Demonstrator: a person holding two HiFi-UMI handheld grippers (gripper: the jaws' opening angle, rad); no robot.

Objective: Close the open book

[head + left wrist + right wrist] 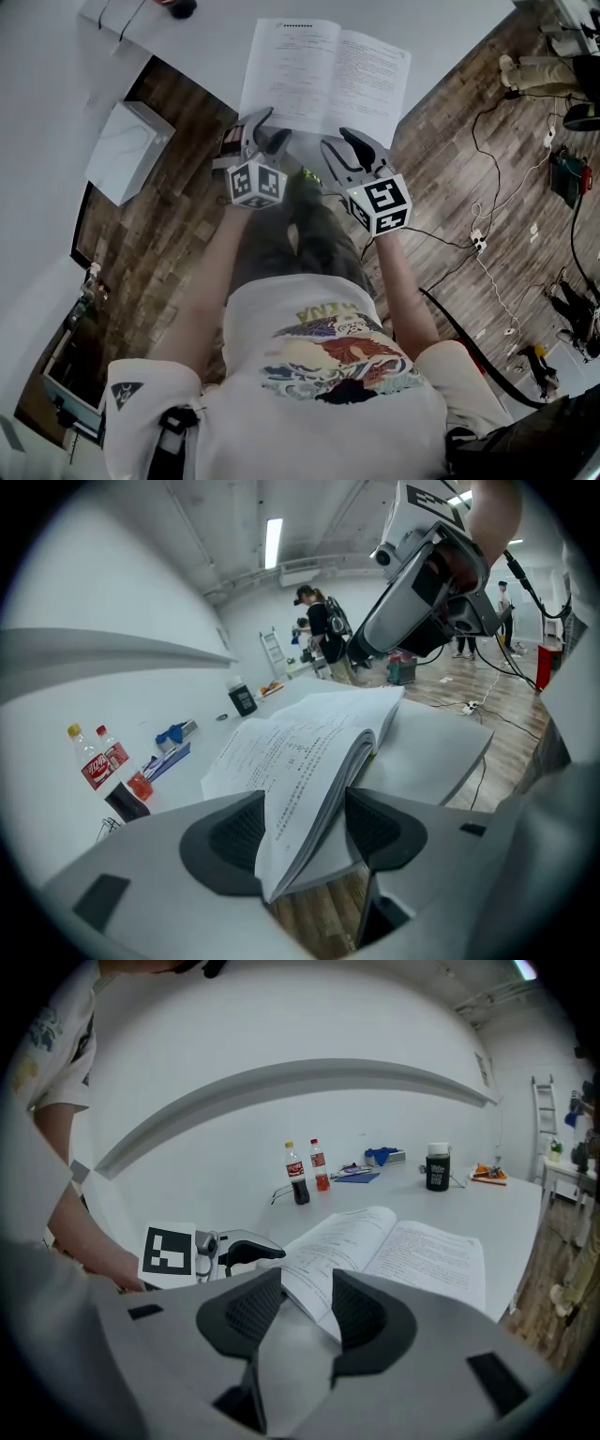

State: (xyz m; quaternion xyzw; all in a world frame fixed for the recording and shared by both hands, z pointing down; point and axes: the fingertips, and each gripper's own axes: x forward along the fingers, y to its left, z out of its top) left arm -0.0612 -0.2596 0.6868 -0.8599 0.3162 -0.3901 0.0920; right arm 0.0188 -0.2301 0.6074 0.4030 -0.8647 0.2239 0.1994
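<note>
The open book lies flat on the white table, printed pages up. Both grippers are at its near edge. My left gripper is open, and in the left gripper view the book's near-left corner stack sits between the jaws of that gripper. My right gripper is open at the near-right part of the edge. In the right gripper view the book lies just past this gripper, with only bare table between the pads. The left gripper shows there too.
Two soda bottles, a black cup and blue items stand farther back on the table. A white box sits on the wooden floor at left. Cables run over the floor at right. A person stands in the background.
</note>
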